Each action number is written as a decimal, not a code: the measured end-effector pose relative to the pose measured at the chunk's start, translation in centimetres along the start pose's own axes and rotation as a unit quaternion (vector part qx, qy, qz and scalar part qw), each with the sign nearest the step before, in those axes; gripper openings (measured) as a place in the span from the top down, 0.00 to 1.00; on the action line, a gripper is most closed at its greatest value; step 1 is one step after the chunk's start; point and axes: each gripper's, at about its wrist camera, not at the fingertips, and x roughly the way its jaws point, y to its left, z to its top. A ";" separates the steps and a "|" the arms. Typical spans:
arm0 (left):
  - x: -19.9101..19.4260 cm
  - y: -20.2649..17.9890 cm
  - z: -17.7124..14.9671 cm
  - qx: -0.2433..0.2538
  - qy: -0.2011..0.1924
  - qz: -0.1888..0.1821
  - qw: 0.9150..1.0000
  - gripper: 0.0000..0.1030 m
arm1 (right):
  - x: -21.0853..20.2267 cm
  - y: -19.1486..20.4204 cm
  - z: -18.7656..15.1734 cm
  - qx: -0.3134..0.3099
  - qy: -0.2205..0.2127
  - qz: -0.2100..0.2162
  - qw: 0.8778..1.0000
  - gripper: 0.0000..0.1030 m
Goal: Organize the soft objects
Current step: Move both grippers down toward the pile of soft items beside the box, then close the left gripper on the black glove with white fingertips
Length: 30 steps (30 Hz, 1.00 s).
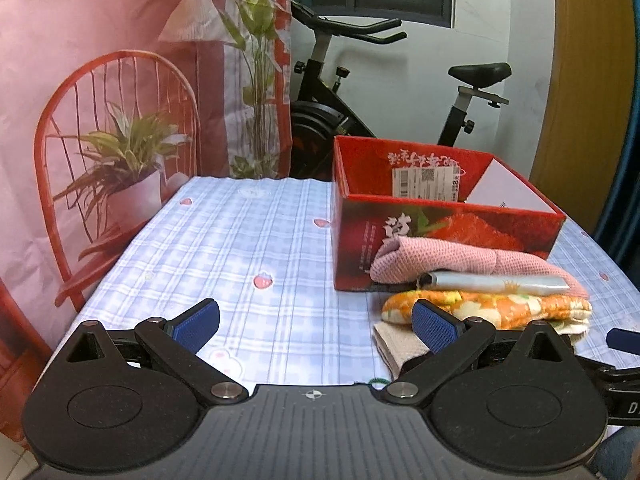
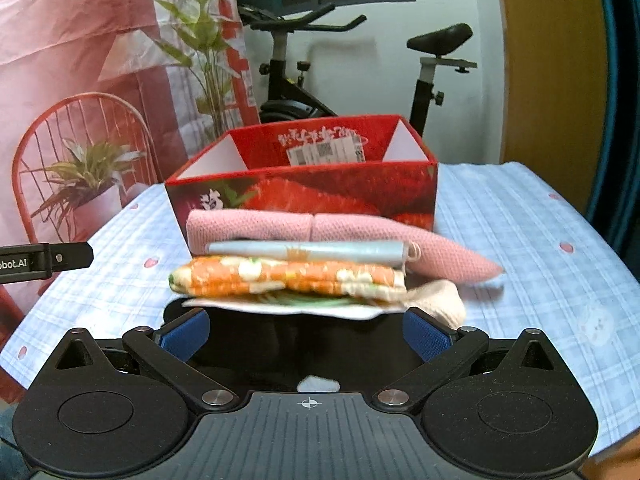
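Hovering low over the tablecloth (image 1: 248, 232), the left gripper (image 1: 316, 322) gapes wide, empty; a stack of folded cloths (image 1: 484, 292) lies right of it, against the near wall of the red box (image 1: 440, 236).

From the right wrist, the right gripper (image 2: 306, 338) is spread wide just short of the stack (image 2: 296, 276), gripping nothing; the box (image 2: 304, 188) stands behind.

Pale blue plaid tabletop cloth (image 1: 256, 236) dotted with small pink strawberries. Glossy red cardboard box (image 2: 304, 194) printed with strawberries, white inside its end walls. Against the box: pink waffle-knit folded cloth (image 2: 256, 229), then silvery-blue rolled fabric (image 2: 304, 251), then orange floral quilted cloth (image 2: 288, 278) with cream blossoms. Ridged dark blue fingers (image 1: 434, 326).
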 end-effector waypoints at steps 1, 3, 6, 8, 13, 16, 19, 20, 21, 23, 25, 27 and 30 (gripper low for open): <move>0.0 0.0 -0.1 0.001 0.001 0.001 1.000 0.00 | 0.0 -0.1 -0.2 0.002 0.003 0.000 1.000 0.00; 0.0 -0.4 -0.6 0.008 0.004 0.007 1.000 0.00 | 0.1 -0.3 -0.7 0.007 0.009 -0.001 1.000 0.00; -0.1 -0.5 -1.2 0.016 0.004 -0.001 1.000 0.00 | 0.2 -0.5 -1.3 0.016 0.015 0.002 1.000 0.00; 0.1 -0.3 -1.8 0.013 0.005 -0.012 1.000 0.00 | 0.2 -0.4 -1.6 0.014 0.020 0.002 1.000 0.00; 0.9 0.0 -3.1 0.017 0.023 -0.010 1.000 0.02 | 0.4 0.3 -2.7 -0.002 0.033 0.002 0.999 0.01; 1.1 0.4 -3.7 0.009 0.034 -0.020 0.999 0.04 | 0.7 0.6 -3.2 -0.010 0.044 -0.002 0.999 0.06; 1.5 0.9 -4.2 -0.009 0.050 -0.035 0.998 0.10 | 0.8 0.8 -3.5 -0.009 0.050 -0.002 0.999 0.11; 1.7 1.0 -4.5 -0.013 0.054 -0.038 0.998 0.13 | 0.8 0.8 -3.5 -0.009 0.051 -0.001 0.999 0.13; 1.8 1.0 -4.7 -0.016 0.059 -0.042 0.997 0.17 | 0.8 0.9 -3.6 -0.010 0.052 0.000 0.999 0.16; 2.1 1.1 -5.2 -0.022 0.069 -0.054 0.996 0.23 | 0.8 0.9 -3.9 -0.010 0.054 0.004 0.998 0.19; 2.5 1.1 -5.6 -0.029 0.078 -0.068 0.994 0.28 | 0.8 0.9 -4.2 -0.010 0.059 0.008 0.998 0.22; 2.9 1.1 -5.9 -0.035 0.086 -0.081 0.992 0.35 | 0.9 1.1 -4.3 -0.011 0.063 0.014 0.998 0.26; 3.5 1.1 -6.2 -0.037 0.095 -0.099 0.990 0.41 | 0.9 1.4 -4.4 -0.019 0.065 0.023 0.997 0.30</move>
